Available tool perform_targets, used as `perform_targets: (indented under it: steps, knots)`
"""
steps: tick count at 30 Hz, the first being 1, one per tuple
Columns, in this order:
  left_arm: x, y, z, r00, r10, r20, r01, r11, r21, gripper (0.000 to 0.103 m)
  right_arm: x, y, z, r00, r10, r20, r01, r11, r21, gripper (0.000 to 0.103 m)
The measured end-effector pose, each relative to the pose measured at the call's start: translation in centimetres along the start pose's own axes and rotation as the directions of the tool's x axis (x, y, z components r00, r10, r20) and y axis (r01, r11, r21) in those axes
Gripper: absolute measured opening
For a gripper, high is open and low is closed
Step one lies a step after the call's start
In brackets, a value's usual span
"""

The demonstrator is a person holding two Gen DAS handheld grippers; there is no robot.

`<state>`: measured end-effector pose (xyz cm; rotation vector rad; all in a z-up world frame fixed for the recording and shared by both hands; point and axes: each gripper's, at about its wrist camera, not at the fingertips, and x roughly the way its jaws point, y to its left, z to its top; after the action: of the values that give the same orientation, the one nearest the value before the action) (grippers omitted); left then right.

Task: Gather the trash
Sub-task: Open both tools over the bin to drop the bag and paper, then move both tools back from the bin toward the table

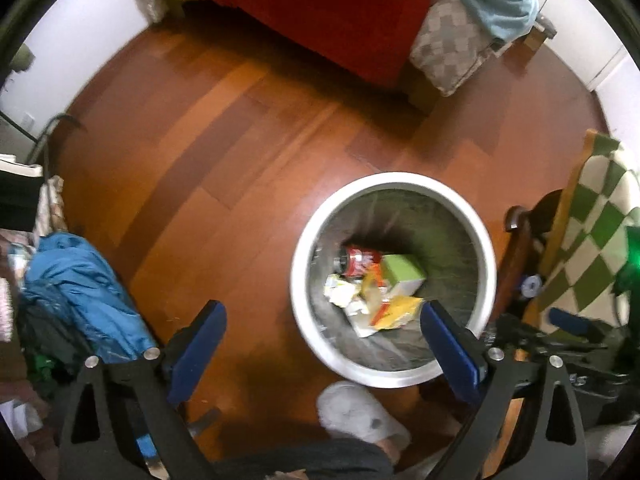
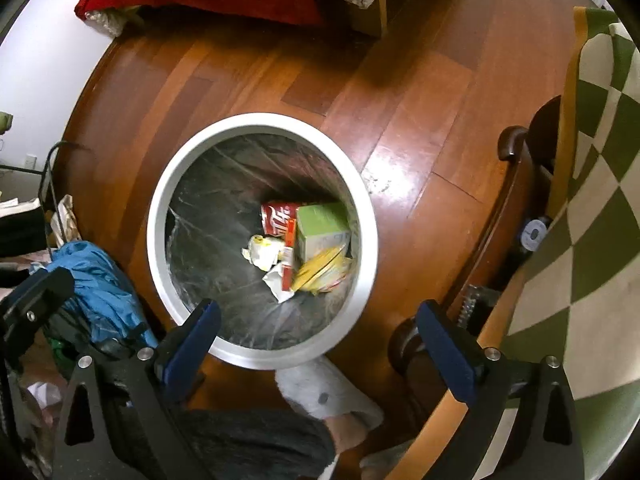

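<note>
A round white trash bin (image 1: 394, 376) with a clear liner stands on the wood floor; it also shows in the right wrist view (image 2: 160, 216). Inside lie a red can (image 1: 357, 259), a green box (image 1: 402, 270), crumpled paper (image 1: 344, 294) and a yellow wrapper (image 1: 394, 312). The same can (image 2: 276, 216), box (image 2: 322, 226) and wrapper (image 2: 320, 274) show in the right wrist view. My left gripper (image 1: 322, 322) is open and empty above the bin's near-left side. My right gripper (image 2: 318, 326) is open and empty above the bin's near rim.
A bed with a red cover (image 1: 320, 12) stands at the far side. A blue jacket (image 1: 84, 292) and clutter lie at the left. A green checkered blanket (image 2: 592, 216) on a dark wooden frame (image 2: 516, 208) is at the right. A slippered foot (image 1: 360, 412) is near the bin.
</note>
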<state>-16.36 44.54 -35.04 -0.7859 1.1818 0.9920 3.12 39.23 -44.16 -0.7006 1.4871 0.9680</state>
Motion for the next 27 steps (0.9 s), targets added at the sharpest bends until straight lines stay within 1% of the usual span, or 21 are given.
perform_targets:
  steps: [2,5,9,18,27]
  knots:
    - [-0.1,0.0,-0.5,1.0,0.021,0.005,-0.021,1.0,0.006,0.099,-0.6,0.0,-0.4,1.0,-0.022,0.003,0.022,1.0,-0.006,0.101]
    - [-0.4,0.2,-1.3,1.0,0.024,0.001,-0.024,1.0,0.0,0.099,-1.5,0.3,-1.2,0.998,-0.069,0.009,0.069,0.997,-0.026,0.101]
    - [-1.3,0.1,-1.9,1.0,0.028,0.01,-0.028,1.0,0.003,0.099,-2.4,0.6,-2.3,0.996,-0.086,0.014,0.087,0.995,-0.041,0.101]
    - [-4.4,-0.2,-2.9,0.998,0.036,0.055,-0.037,0.999,0.019,0.099,-5.6,1.4,-4.1,0.995,-0.08,0.06,0.084,0.995,-0.053,0.101]
    - [-10.5,-0.4,-4.8,0.99,0.042,0.132,-0.046,0.998,0.033,0.099,-12.3,2.2,-6.7,0.986,-0.045,0.16,0.058,0.996,-0.074,0.101]
